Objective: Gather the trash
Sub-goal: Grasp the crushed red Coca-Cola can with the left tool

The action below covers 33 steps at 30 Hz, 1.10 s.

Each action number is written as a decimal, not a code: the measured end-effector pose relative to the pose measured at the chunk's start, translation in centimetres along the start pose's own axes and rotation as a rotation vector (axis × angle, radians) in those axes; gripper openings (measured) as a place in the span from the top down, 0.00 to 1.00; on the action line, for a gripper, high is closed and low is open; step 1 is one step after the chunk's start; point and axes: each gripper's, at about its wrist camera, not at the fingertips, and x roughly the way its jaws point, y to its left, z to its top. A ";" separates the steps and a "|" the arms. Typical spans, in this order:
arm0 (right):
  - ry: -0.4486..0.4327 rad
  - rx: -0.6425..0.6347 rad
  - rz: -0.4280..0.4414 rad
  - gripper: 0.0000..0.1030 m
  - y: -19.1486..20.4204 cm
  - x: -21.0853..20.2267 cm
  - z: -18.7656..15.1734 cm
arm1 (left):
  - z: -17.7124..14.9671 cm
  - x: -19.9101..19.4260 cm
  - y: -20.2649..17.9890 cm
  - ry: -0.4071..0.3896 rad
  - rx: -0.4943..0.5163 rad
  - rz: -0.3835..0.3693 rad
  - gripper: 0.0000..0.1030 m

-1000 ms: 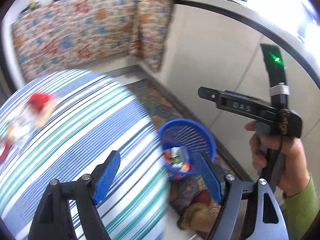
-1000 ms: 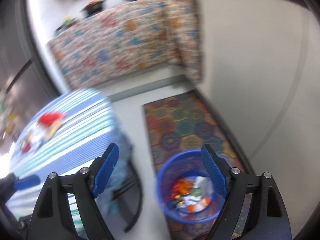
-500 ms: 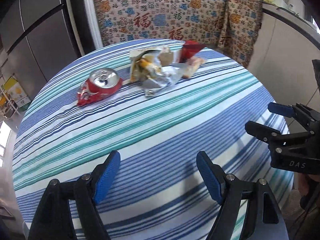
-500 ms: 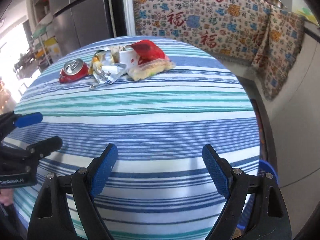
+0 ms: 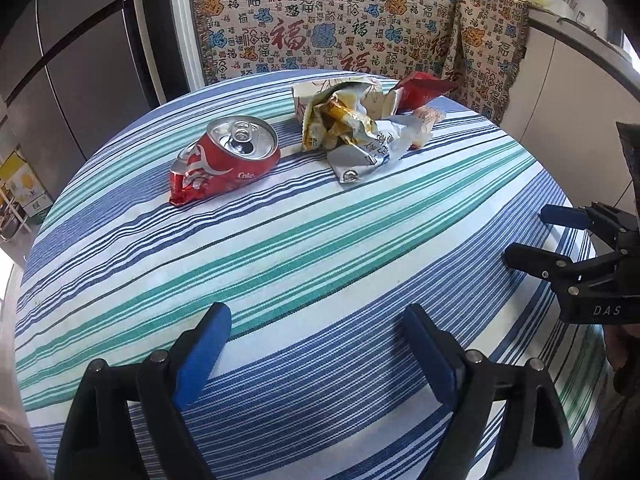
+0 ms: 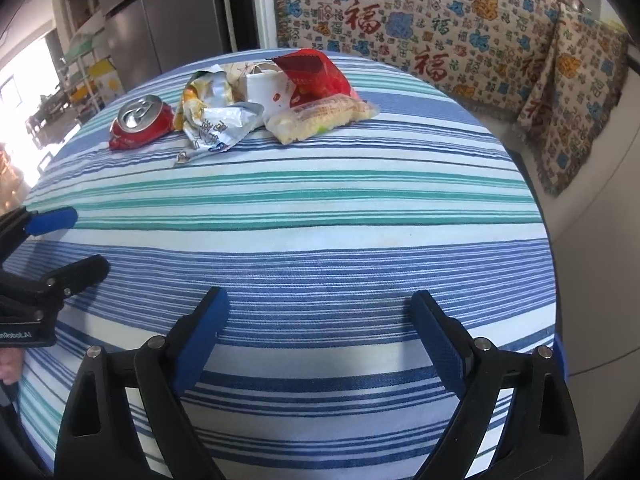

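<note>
Left gripper (image 5: 316,350) first, from its own camera: both blue pads spread wide with nothing between them, hovering over the near edge of the striped tablecloth (image 5: 320,248). So nothing from this table has been picked up as far as I can tell. All the trash sits together at the far side: a crushed red can (image 5: 224,162) on its side, pull-tab hole facing us, with "Coke" in white script readable on it. Just beside it is a silver-and-yellow crumpled wrapper (image 5: 352,136) with some Chinese print I can't make out, then a white paper box (image 5: 316,94) and a red bag (image 5: 424,88) behind. The right gripper (image 5: 528,236) pokes in from the edge, also gaping and empty, with "DAS" stamped on its body.

From the right wrist view, same story: right gripper wide apart over bare cloth, holding nothing. Here the red bag turns out to be a packet with pale yellowish noodles or snacks showing through its clear end (label too small to read). The can lies left of the wrapper, touching or nearly so. The left gripper's body shows part of a word ending in "Robot.AI". The patterned throw (image 6: 420,20) behind is covered in big red 福 characters.

My guess: four-ish pieces left, and the can looks the easiest grab.
</note>
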 end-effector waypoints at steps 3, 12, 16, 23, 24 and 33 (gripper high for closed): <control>-0.002 0.002 -0.001 0.07 -0.1 0.0 0.0 | 0.1 0.1 0.2 0.002 0.027 -0.021 0.13; -0.010 0.006 -0.003 0.04 -0.2 -0.1 -0.3 | 0.6 0.3 1.6 0.014 0.141 -0.094 0.12; -0.016 0.007 -0.004 0.02 -0.3 0.1 -0.2 | 2.0 0.3 4.0 -0.011 0.137 -0.090 0.12; -0.017 0.003 -0.002 0.00 -0.3 0.1 -0.2 | 6.9 1.0 5.7 -0.069 0.194 -0.133 0.12; -0.016 0.002 -0.002 0.00 -0.2 0.2 -0.1 | 7.6 1.4 5.5 -0.071 0.214 -0.125 0.12; -0.016 -0.001 0.003 0.00 -0.2 0.2 -0.1 | 9.4 4.9 5.0 -0.061 0.277 -0.081 0.46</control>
